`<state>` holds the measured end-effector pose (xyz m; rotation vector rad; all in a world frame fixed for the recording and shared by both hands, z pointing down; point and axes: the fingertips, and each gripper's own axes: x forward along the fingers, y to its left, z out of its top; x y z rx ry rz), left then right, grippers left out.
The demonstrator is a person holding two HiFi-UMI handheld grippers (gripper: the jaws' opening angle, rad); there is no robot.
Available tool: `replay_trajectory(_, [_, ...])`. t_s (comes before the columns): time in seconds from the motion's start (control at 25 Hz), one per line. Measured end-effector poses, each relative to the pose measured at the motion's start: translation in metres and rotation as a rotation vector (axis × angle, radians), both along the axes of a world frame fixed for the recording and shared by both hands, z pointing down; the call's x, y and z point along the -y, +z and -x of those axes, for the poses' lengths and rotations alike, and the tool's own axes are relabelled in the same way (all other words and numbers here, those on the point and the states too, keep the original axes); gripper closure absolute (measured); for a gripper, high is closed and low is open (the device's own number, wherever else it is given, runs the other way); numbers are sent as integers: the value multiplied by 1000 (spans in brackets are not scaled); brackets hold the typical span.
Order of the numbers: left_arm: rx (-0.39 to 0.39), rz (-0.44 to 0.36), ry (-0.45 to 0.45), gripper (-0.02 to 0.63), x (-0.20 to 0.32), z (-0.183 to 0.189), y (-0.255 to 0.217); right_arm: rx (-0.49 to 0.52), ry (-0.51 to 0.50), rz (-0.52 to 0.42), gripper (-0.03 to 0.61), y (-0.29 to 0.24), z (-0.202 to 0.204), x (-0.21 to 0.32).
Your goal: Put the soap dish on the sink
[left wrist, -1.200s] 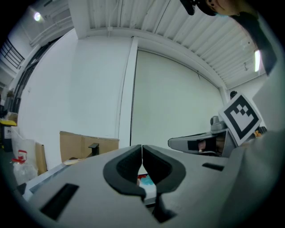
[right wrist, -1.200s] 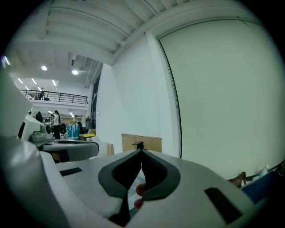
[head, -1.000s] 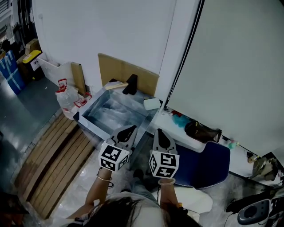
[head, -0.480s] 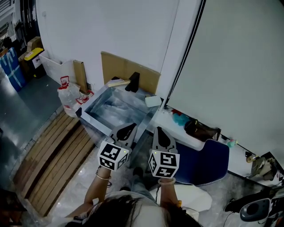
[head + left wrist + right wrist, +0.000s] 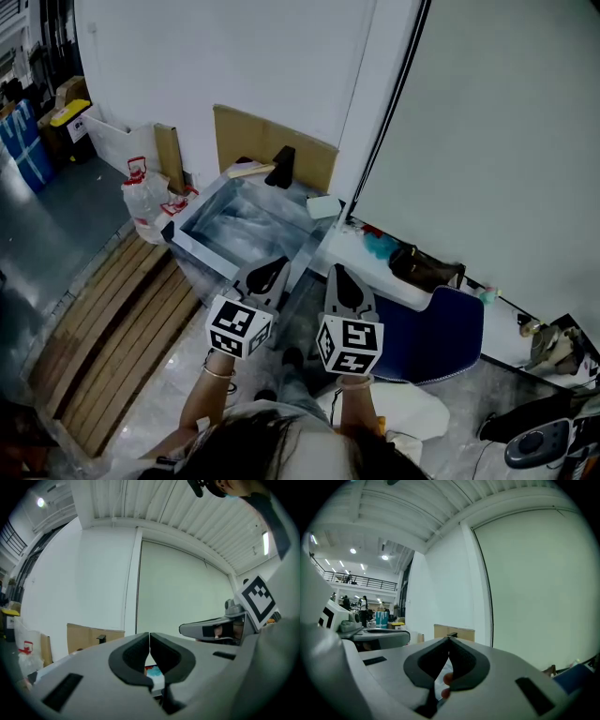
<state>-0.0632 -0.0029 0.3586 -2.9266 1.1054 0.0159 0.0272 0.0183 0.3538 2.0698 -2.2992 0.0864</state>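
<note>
Barely shifted: left gripper, right gripper clenched, empty; sink ahead, soap dish at corner, faucet, cardboard behind.

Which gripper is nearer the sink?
Left. The left gripper hangs at the near rim of the sink; the right gripper is farther right, past the sink's corner.

The grey floor carried a run of wooden slats at the left. Beyond them stood a steel sink, a clear plastic bottle and a cardboard sheet propped against the wall. Just right of the sink, a low white bench held a teal thing and a dark one.
</note>
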Motion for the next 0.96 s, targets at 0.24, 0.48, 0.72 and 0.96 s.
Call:
replay_trajectory(0.24, [-12, 11, 3, 604, -5, 1, 4, -14, 4, 1, 554, 1, 1, -7])
replay_trajectory(0.48, [-21, 16, 2, 604, -6, 0, 5, -16, 15, 2, 554, 3, -2, -11])
replay_trajectory(0.72, [-21, 15, 9, 604, -5, 0, 6, -13, 20, 0, 554, 3, -2, -9])
replay_trajectory(0.96, [-23, 19, 12, 604, 0, 0, 4, -9, 20, 2, 554, 2, -1, -4])
